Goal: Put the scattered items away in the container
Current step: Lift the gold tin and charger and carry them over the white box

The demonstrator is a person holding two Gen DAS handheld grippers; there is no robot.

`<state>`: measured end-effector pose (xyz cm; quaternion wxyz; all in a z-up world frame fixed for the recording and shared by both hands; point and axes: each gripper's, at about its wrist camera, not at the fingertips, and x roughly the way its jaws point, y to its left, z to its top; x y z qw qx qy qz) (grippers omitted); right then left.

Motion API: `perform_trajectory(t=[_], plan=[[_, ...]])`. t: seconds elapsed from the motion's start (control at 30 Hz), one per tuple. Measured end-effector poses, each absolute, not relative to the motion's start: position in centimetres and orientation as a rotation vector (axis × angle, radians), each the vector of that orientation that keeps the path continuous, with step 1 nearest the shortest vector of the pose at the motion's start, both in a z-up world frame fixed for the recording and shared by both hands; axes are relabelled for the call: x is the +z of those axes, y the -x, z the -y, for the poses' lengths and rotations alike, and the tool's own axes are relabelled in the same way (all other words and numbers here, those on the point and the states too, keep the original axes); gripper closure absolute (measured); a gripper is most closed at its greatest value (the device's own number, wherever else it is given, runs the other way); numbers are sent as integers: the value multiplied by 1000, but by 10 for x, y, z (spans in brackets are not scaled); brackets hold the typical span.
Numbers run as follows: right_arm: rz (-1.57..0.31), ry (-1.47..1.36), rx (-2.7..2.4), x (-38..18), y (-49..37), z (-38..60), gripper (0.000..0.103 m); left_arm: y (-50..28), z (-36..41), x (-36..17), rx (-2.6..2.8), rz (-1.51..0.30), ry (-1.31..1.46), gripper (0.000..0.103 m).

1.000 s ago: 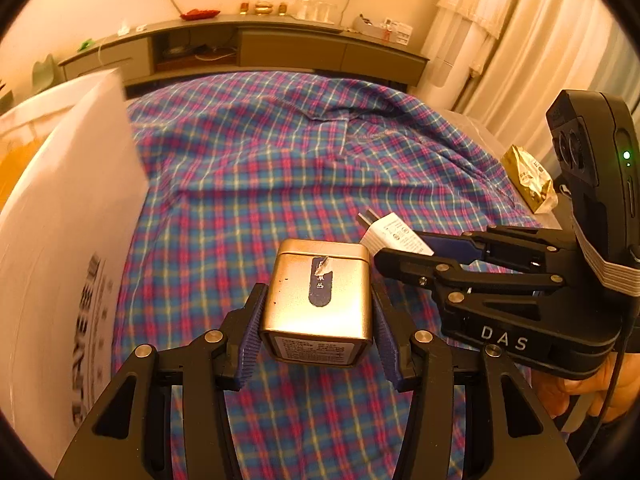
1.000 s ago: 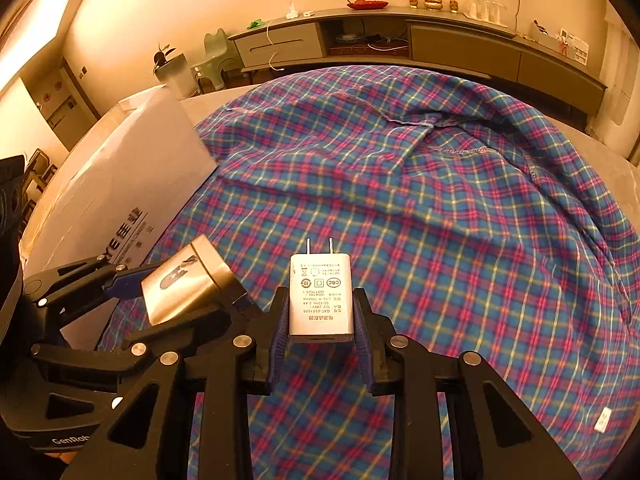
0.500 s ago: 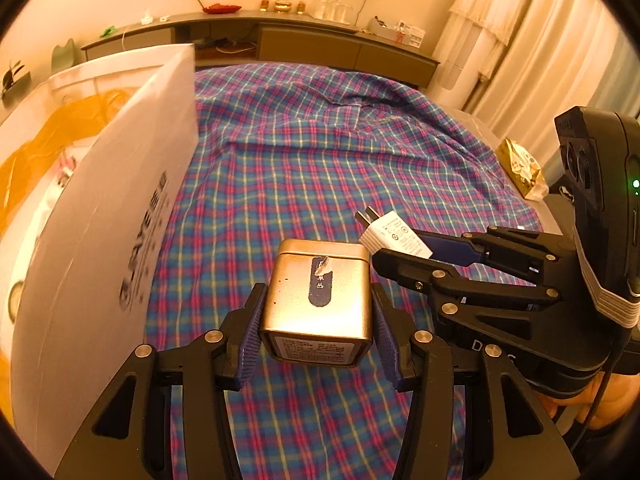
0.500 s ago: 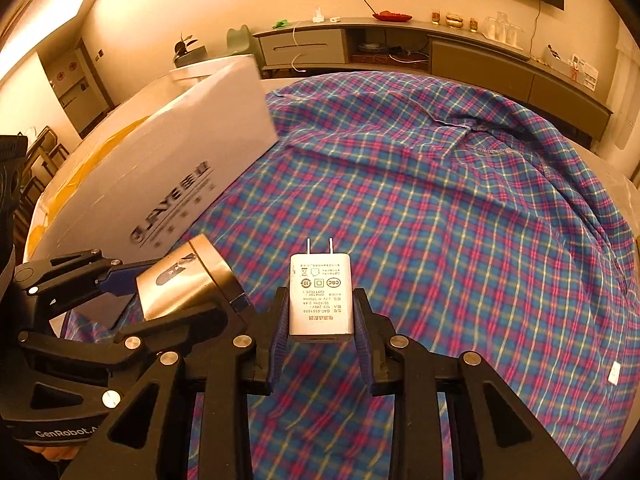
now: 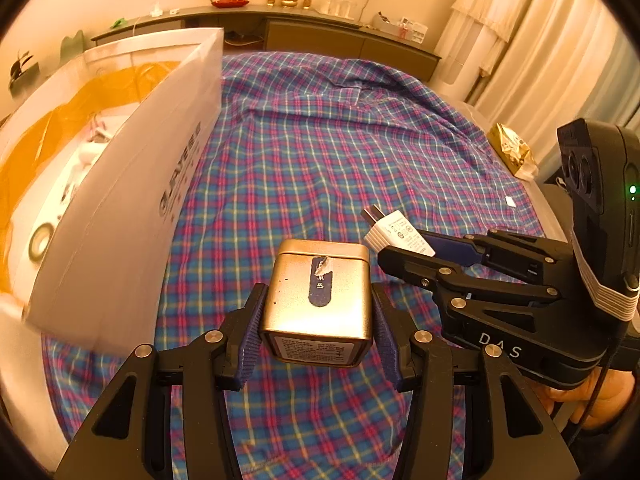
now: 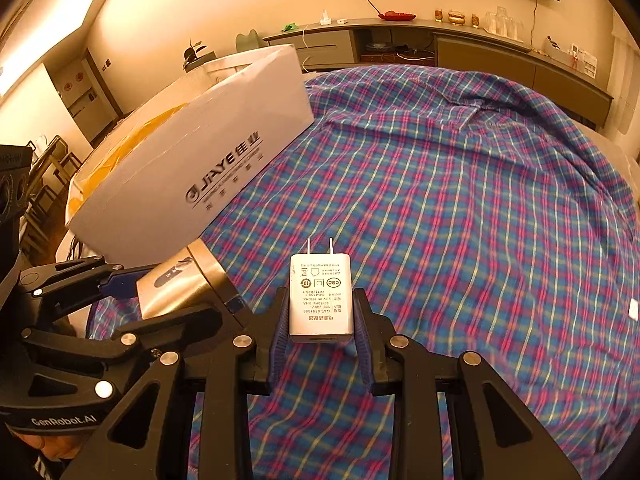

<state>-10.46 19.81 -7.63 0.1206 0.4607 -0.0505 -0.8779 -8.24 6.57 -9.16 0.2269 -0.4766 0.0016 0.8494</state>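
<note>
A gold tin (image 5: 318, 300) is clamped between the pads of the left gripper (image 5: 318, 320), and a white charger (image 6: 321, 296) — prongs pointing away — is gripped by the right gripper (image 6: 322, 328). Both are held above the plaid cloth (image 6: 460, 208), near its left edge, where the open white box (image 6: 192, 168) is seen.

— What blocks the left side?
— The white cardboard box (image 6: 192, 168) along the bed's left edge; its tall printed wall stands in the way, only its open top gives entry.
— And elsewhere?
— The plaid sheet (image 6: 460, 208) lies bare and passable to the far and right edges.
</note>
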Motion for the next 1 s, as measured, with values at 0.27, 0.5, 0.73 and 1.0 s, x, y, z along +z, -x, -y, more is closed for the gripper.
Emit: perform_trajectory(t=[0.27,0.5,0.73,1.0], plan=[[153,-1336,-2555,-73,79,-182,71,62,-43,-85,2359,30,1311,51],[135,-1319,-2545,-63,63,-165,71,51,-23,-75,2377,62,1292,51],[90,-1287,-2532,-46,57,-144,71,39,-4,-56,2400,90,1241,51],[9,-1223,-2518,-17,57,-114,71,35,22,-30,2427,150,1171,51]])
